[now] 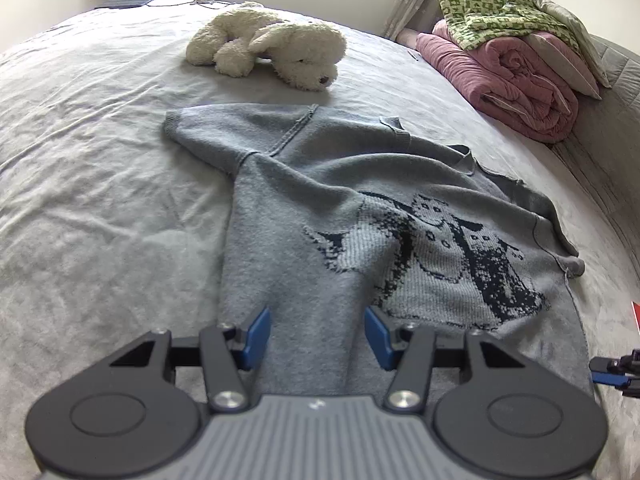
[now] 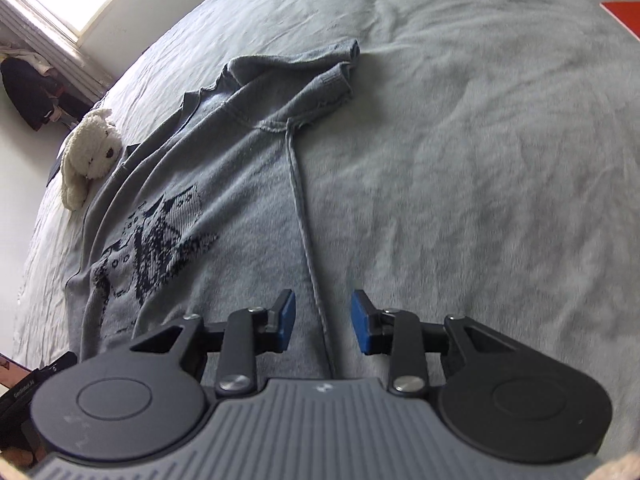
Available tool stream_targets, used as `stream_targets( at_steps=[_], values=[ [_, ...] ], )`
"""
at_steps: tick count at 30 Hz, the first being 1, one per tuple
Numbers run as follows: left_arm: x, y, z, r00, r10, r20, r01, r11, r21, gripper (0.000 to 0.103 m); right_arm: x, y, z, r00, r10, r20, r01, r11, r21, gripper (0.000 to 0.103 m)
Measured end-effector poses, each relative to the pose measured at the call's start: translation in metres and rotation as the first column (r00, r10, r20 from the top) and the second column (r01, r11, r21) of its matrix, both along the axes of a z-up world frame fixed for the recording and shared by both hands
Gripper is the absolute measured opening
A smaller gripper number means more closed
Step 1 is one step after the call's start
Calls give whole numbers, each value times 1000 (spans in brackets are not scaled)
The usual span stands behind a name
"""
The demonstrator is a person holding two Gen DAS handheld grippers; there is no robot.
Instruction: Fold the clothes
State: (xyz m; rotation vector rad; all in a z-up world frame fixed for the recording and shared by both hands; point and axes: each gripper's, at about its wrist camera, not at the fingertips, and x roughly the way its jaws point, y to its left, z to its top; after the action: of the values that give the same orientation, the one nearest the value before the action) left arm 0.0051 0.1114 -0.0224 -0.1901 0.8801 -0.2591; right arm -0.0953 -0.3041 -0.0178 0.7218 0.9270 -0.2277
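Observation:
A grey-blue knitted sweater (image 1: 320, 208) with a dark cat pattern lies spread and wrinkled on the bed, sleeves out to both sides. My left gripper (image 1: 317, 334) hangs open just above its lower hem area, nothing between the blue pads. In the right wrist view the same sweater (image 2: 208, 184) stretches away to the upper left, its side seam running toward me. My right gripper (image 2: 323, 322) is open, its blue pads straddling that side edge near the hem. The right gripper's tip (image 1: 616, 368) also shows at the right edge of the left wrist view.
The bed (image 1: 100, 184) has a wrinkled grey sheet. A white plush dog (image 1: 272, 46) lies beyond the sweater. Folded pink and green quilts (image 1: 516, 56) are stacked at the far right. A red object (image 2: 624, 16) sits at the bed's upper right.

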Motion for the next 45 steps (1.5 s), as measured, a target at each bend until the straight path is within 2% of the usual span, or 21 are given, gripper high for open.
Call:
stream_targets(
  at_steps=[6, 12, 18, 19, 21, 22, 31, 36, 42, 45],
  values=[
    [-9, 27, -1, 999, 48, -14, -48, 999, -4, 53, -32, 11, -9, 1000, 4, 18, -6, 995, 96, 28],
    [-17, 53, 2, 995, 86, -44, -88, 995, -48, 53, -57, 36, -11, 998, 51, 40, -55, 994, 94, 28],
    [-24, 68, -1, 990, 113, -90, -122, 987, -108, 52, -84, 54, -12, 994, 102, 40, -106, 988, 110, 23],
    [-25, 70, -2, 989, 113, -94, -124, 986, -116, 52, -87, 57, -12, 993, 114, 33, -117, 986, 116, 21],
    [-26, 71, -2, 988, 116, -97, -128, 984, -122, 52, -92, 62, -11, 990, 143, 14, -143, 984, 109, 11],
    [-27, 72, -2, 988, 117, -99, -129, 984, -125, 52, -95, 65, -9, 990, 143, 10, -143, 986, 85, 6],
    [-30, 85, -3, 985, 115, -129, -133, 982, -135, 52, -113, 44, 16, 998, 53, 30, -50, 996, -79, 5],
    [-40, 88, -9, 981, 32, -192, -62, 987, -151, 44, -104, 31, 6, 1000, 9, 2, -8, 984, -175, 5],
    [-65, 89, -16, 974, -44, -222, 5, 985, -175, 41, -100, 22, -2, 999, -37, 27, 42, 978, -206, 4],
    [-73, 90, -21, 969, -78, -234, 32, 980, -197, 32, -96, 17, -1, 997, -63, 40, 70, 969, -238, 4]
  ],
)
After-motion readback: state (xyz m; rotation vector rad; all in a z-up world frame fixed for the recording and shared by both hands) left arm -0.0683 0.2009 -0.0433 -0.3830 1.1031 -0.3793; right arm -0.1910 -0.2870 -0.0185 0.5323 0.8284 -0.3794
